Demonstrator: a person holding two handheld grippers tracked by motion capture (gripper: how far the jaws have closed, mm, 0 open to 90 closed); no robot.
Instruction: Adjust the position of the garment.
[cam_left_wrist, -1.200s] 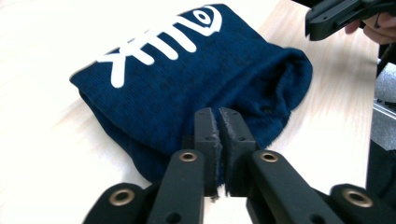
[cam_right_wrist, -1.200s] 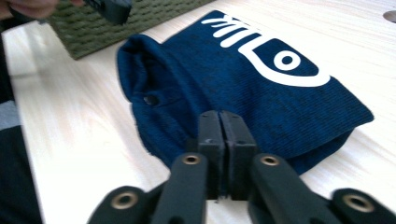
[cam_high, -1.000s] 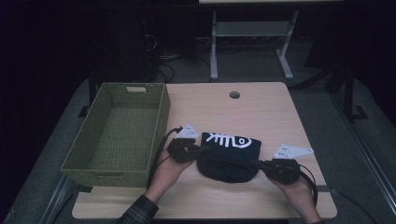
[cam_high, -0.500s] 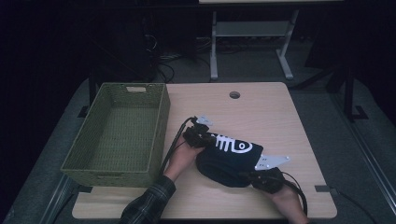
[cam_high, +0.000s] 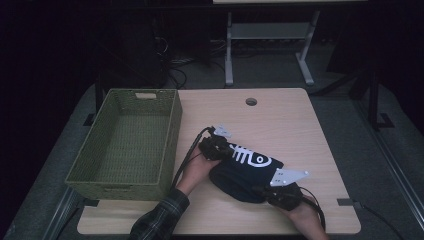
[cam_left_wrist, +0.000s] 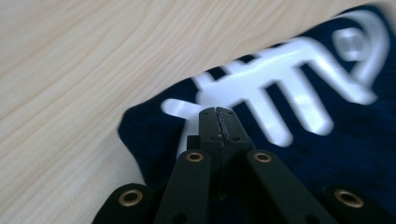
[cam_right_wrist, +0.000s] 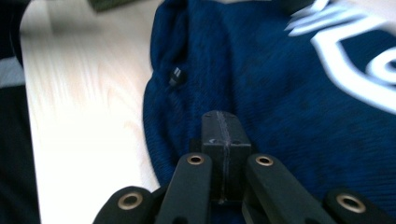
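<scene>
A dark blue garment (cam_high: 245, 172) with a white fish-skeleton print (cam_high: 250, 157) lies bunched and slanted on the wooden table (cam_high: 285, 125). My left gripper (cam_high: 226, 150) is at its far left end. In the left gripper view its jaws (cam_left_wrist: 217, 112) are pressed together, tips over the print's tail on the cloth (cam_left_wrist: 327, 154). My right gripper (cam_high: 263, 192) is at the garment's near right end. There too the jaws (cam_right_wrist: 222, 117) meet, low over the blue fabric (cam_right_wrist: 289, 93). I see no cloth pinched between either pair.
An empty green woven basket (cam_high: 172, 135) stands on the left part of the table, close to the left hand. A round cable hole (cam_high: 251, 101) sits near the far edge. Desk legs (cam_high: 229, 55) and cables stand on the dark floor beyond.
The garment has turned from lying straight across to a slant. The left gripper moved away from the person and rightward. The right gripper came nearer and leftward.
</scene>
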